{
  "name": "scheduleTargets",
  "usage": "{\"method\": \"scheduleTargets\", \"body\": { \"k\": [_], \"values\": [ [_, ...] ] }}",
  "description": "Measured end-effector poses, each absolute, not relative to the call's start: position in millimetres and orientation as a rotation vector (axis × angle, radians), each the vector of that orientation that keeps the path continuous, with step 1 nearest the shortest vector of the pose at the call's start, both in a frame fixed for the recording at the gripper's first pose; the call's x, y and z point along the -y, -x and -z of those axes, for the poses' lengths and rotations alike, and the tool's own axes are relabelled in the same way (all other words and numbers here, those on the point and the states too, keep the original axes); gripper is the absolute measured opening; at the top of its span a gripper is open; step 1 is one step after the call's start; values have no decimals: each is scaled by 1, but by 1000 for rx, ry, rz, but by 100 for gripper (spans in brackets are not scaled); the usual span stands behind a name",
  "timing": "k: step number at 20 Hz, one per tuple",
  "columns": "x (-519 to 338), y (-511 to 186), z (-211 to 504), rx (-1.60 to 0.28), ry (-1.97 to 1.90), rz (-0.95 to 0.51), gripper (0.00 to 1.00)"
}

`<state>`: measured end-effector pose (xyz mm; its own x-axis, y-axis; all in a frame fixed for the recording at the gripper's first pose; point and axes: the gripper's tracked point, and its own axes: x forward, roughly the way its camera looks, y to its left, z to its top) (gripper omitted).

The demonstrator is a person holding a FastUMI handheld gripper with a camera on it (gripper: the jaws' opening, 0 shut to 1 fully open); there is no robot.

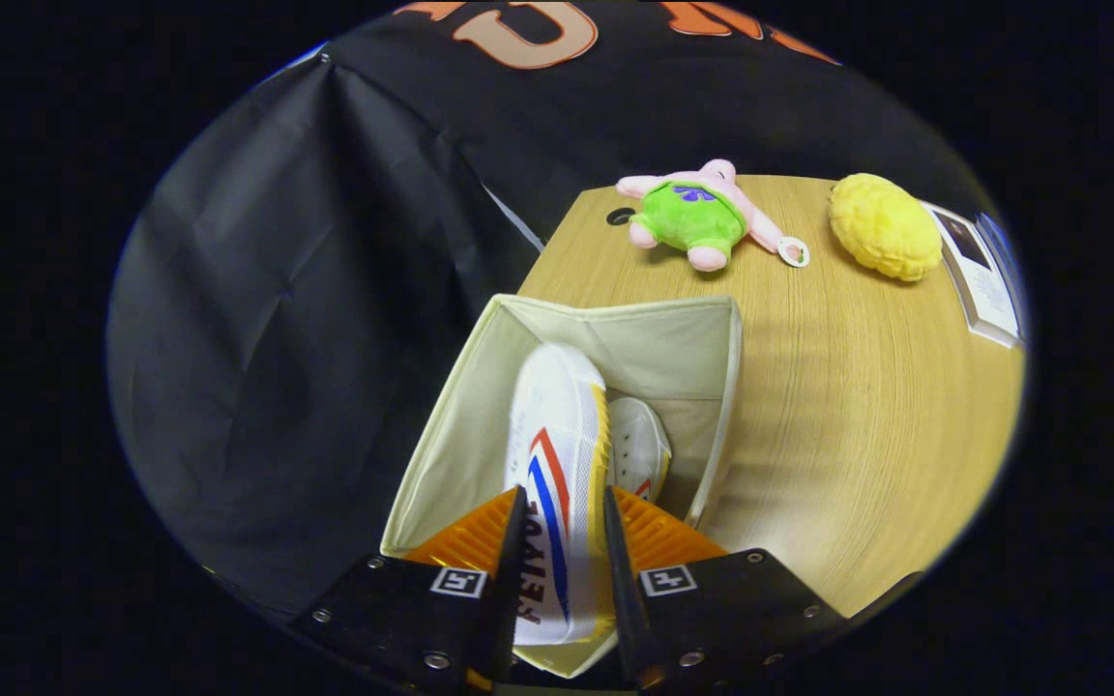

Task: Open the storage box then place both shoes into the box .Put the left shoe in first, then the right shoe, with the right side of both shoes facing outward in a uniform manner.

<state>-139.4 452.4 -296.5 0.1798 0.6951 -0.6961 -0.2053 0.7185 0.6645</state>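
Holding a white shoe (557, 454) by its back part, the gripper (562, 541) has its two fingers (516, 541) closed in on it, one on each side, and both look to press on the shoe. The shoe has a red stripe and a blue stripe on the side that faces up, and a yellow edge along its sole. Its toe points down into the storage box (451, 435), which is open at the top. The box is made of pale cream cloth with soft walls. A second white shoe (636, 449) lies inside the box, just beside the held one and lower down, on the side nearer the middle of the bench; only part of it can be seen. The box stands on a bench (857, 435) of light brown wood with fine lines in it, right at the bench's edge. Beyond the box, near the far edge of the bench, lies a pink plush toy (697, 213) in green shorts, with a small round tag next to it. A little dark hole in the bench top sits just beside the toy. Near the toy rests a bumpy yellow plush ball (884, 225). Past the ball lies a flat printed sheet (978, 275). Black cloth (306, 319) hangs behind and beside the bench, with folds and creases in it.
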Motion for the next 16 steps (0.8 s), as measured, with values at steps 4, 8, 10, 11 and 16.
{"method": "scheduleTargets", "body": {
  "k": [4,8,10,11,16],
  "values": [
    [-434,113,259,-1104,-564,-687,61],
    [-379,82,232,-948,-544,-636,83],
    [-342,67,218,-857,-497,-592,92],
    [-317,58,214,-818,-458,-562,96],
    [-211,23,193,-622,-316,-381,97]
  ]
}}
